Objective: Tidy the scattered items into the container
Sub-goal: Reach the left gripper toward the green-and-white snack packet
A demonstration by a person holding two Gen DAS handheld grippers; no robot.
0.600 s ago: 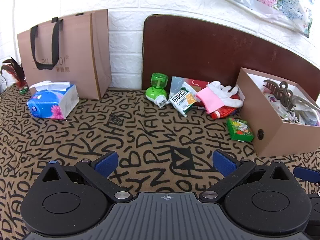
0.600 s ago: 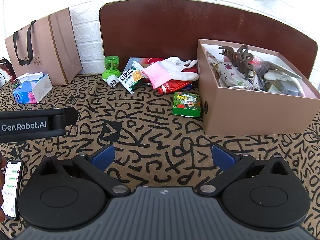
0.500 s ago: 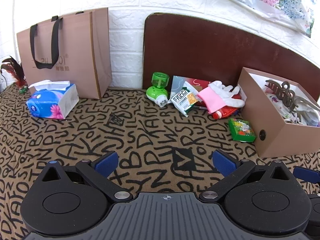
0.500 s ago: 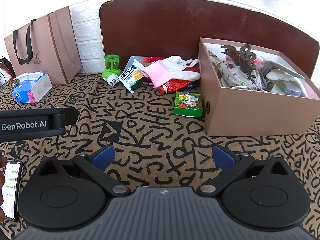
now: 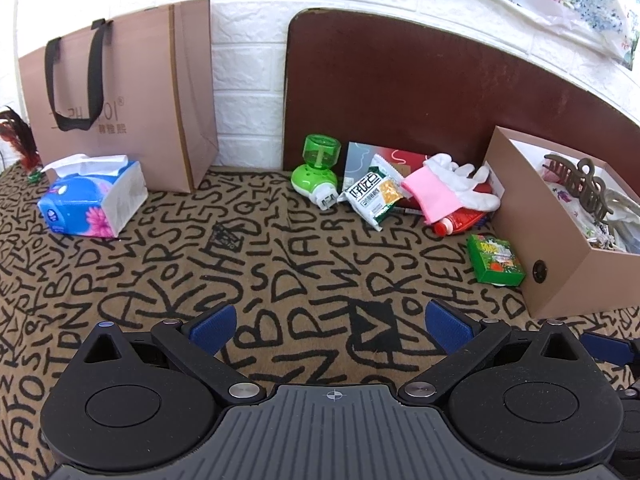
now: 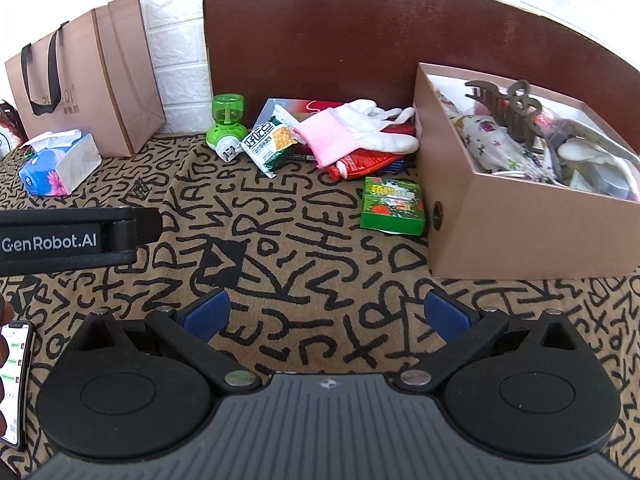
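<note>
A tan cardboard box (image 6: 516,236) (image 5: 560,280) stands at the right, holding a brown hair claw (image 6: 506,110), patterned cloth and other items. Left of it lie a small green box (image 6: 392,206) (image 5: 496,260), a red tube (image 6: 360,164), a pink-cuffed white glove (image 6: 360,132) (image 5: 448,192), a snack packet (image 6: 272,144) (image 5: 374,196) and a green plug-in vaporizer (image 6: 226,128) (image 5: 316,172). My right gripper (image 6: 326,316) and my left gripper (image 5: 330,326) both hover open over the lettered cloth, short of the items, with nothing between the blue pads.
A paper carrier bag (image 5: 120,96) leans on the white brick wall at the left, a blue tissue pack (image 5: 94,202) in front of it. A dark brown board (image 6: 360,36) stands behind the items. A phone (image 6: 16,380) shows at the right view's lower left.
Both views have drifted slightly: the box and items sit a little further right in frame. Both grippers stay open and empty.
</note>
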